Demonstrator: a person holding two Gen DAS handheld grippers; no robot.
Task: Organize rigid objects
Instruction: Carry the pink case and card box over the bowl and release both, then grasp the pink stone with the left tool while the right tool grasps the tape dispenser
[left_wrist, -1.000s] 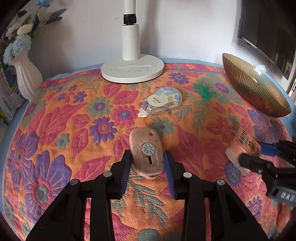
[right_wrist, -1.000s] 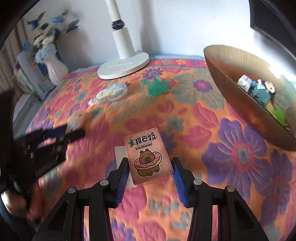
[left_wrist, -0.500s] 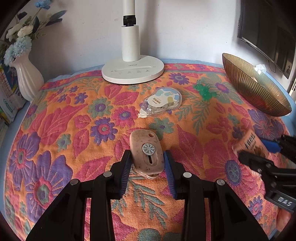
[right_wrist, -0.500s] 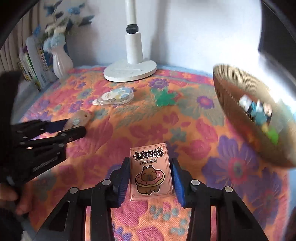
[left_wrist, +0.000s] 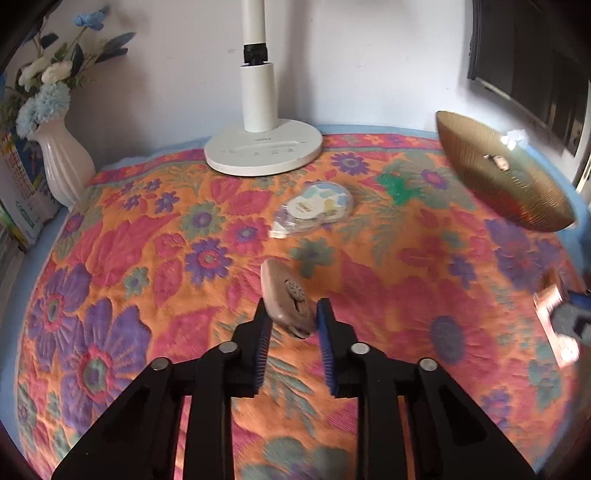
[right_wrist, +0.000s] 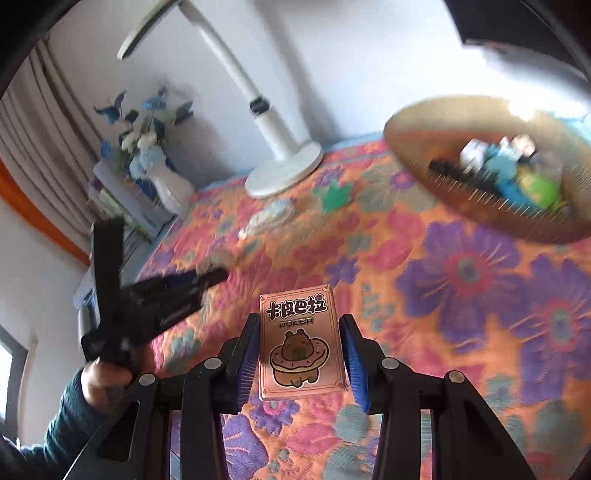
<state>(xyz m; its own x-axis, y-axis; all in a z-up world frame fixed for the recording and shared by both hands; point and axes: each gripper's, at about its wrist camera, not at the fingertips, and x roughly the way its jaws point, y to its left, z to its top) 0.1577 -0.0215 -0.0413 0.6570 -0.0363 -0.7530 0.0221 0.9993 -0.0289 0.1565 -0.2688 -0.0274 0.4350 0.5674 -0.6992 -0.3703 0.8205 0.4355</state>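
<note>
My left gripper (left_wrist: 291, 314) is shut on a small pinkish-brown oval gadget (left_wrist: 286, 297) with a round dial, held tilted above the floral cloth. My right gripper (right_wrist: 299, 328) is shut on a pink poker card box (right_wrist: 301, 347) with a capybara picture, lifted off the cloth. The box shows blurred at the right edge of the left wrist view (left_wrist: 552, 306). A gold ribbed bowl (left_wrist: 495, 177) stands at the far right; in the right wrist view the bowl (right_wrist: 417, 147) holds several small toys. The left gripper (right_wrist: 207, 275) appears at left there.
A correction tape dispenser (left_wrist: 314, 210) and a green star-shaped piece (left_wrist: 399, 184) lie mid-table. A white lamp base (left_wrist: 264, 151) stands at the back. A white vase of flowers (left_wrist: 61, 162) and books (left_wrist: 18, 188) are at the far left.
Both grippers have lifted their objects off the cloth. The oval gadget now tilts in the left fingers. The right gripper has risen and swung toward the bowl with the card box.
</note>
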